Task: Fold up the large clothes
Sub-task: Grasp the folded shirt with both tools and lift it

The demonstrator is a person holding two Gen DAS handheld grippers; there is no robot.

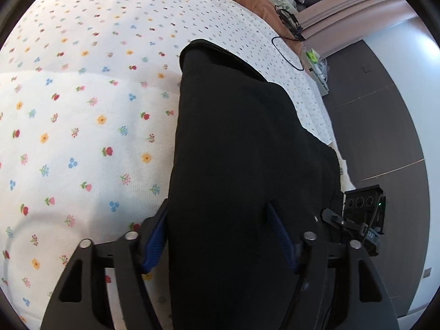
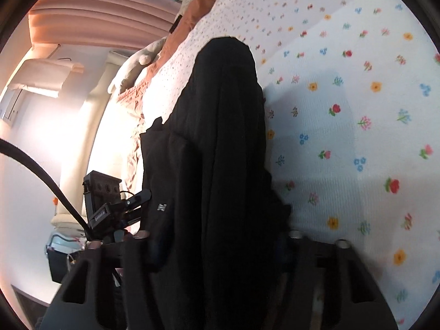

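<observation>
Garment: a long black fabric garment [image 1: 233,143] is lying lengthwise on the bed, running from the near edge toward the far side.
Bed: a white quilted bedspread with small coloured flowers [image 1: 90,126] is covering it.
Left tool [image 1: 220,243]: its blue-padded fingers [image 1: 155,244] are straddling the garment's near end; whether they are pressing it cannot be told.
Right tool [image 2: 217,250]: its fingers are hidden by black cloth, grip unclear.

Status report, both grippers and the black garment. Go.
Left gripper and right gripper each with the black garment bunched between the pads. Garment stretched out over the floral bedspread. Nothing on its far end; black cable lies beyond.
</observation>
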